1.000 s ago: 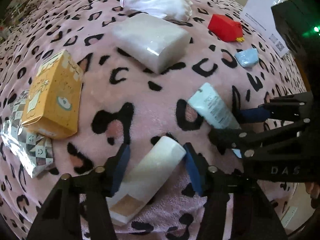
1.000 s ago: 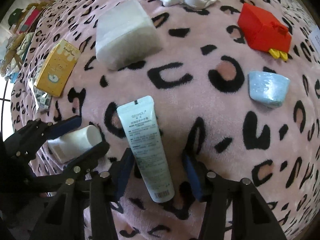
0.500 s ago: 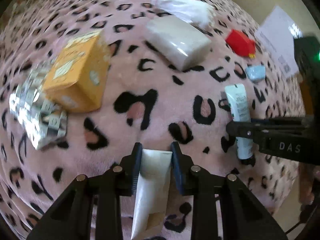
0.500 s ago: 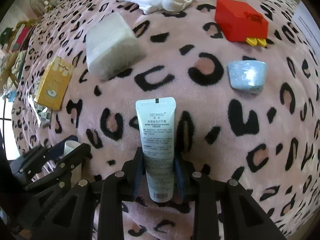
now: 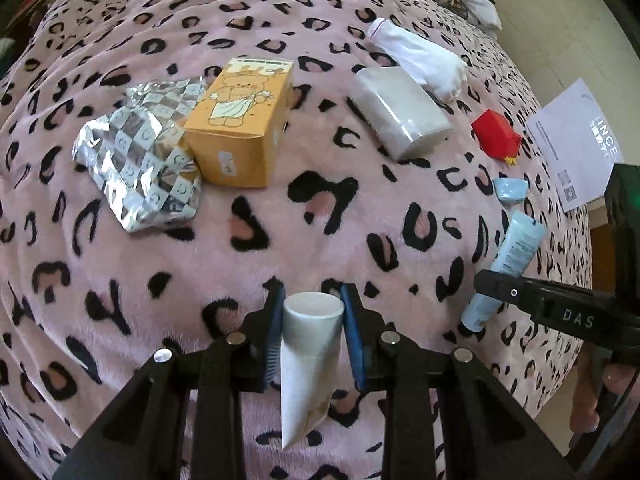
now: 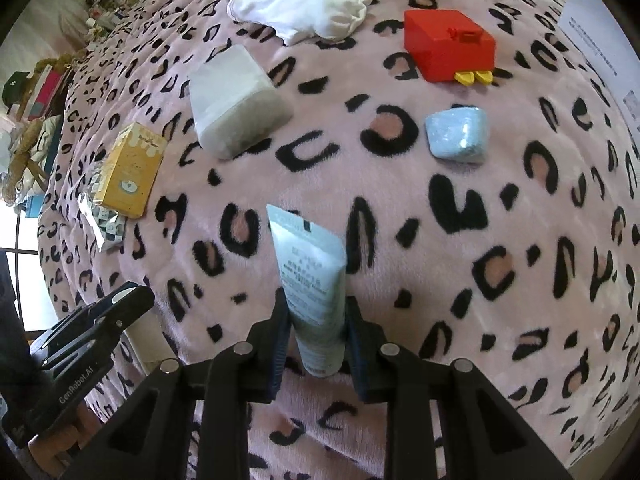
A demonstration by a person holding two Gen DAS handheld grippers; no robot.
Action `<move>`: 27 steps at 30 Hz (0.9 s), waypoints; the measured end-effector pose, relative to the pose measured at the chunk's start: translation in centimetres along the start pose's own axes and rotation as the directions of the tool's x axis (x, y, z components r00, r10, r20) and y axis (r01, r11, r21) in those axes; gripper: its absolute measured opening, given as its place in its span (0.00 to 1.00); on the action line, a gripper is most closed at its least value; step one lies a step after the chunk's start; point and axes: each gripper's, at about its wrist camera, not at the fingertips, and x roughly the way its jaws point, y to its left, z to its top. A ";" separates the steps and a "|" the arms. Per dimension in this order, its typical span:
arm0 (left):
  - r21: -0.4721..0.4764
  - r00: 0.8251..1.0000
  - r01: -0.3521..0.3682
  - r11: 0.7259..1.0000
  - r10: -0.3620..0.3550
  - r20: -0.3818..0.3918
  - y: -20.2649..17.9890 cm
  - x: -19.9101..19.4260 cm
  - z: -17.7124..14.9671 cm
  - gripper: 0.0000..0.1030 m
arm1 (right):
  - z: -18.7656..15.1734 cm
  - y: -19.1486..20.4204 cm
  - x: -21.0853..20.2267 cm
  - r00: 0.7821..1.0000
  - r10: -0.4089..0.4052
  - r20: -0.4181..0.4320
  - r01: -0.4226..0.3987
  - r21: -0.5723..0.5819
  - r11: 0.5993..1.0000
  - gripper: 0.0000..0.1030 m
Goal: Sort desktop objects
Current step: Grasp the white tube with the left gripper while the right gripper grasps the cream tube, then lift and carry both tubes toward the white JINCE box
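Observation:
A white tube (image 5: 308,344) hangs cap-end forward between the blue pads of my left gripper (image 5: 312,320), which is shut on it above the pink leopard-print blanket (image 5: 320,208). My right gripper (image 6: 316,320) is shut on a pale blue-green cream tube (image 6: 308,264), raised off the blanket with its flat end pointing away. In the left wrist view that tube (image 5: 516,248) shows at the right, held by the right gripper's black fingers (image 5: 560,312). The left gripper's black frame (image 6: 100,320) shows at the lower left of the right wrist view.
On the blanket lie a yellow bear box (image 5: 240,120), a silver checkered pouch (image 5: 140,160), a white tissue pack (image 5: 400,108), a white glove (image 5: 420,52), a red box (image 6: 448,44) and a small pale blue cup (image 6: 458,136). A printed sheet (image 5: 572,140) lies at the right edge.
Both grippers closed from open around their tubes to gripping them and rose, lifting the tubes off the blanket. The left view has rolled and now takes in more of the blanket.

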 end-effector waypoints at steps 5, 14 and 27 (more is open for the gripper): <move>-0.020 1.000 0.003 1.000 -0.002 0.012 0.0 -0.5 0.0 0.28 | 0.5 -1.0 -0.2 1.000 0.002 0.006 -0.002 0.008 1.000 0.25; 0.021 0.996 -0.023 1.000 0.022 0.088 -2.3 -4.7 1.2 0.28 | 0.5 -1.7 -2.8 0.999 0.010 0.045 -0.010 -0.004 1.000 0.21; 0.048 0.990 -0.027 0.998 0.020 0.140 -5.5 -8.5 3.4 0.27 | 1.5 -2.9 -7.6 0.994 0.022 0.106 -0.023 0.009 1.000 0.21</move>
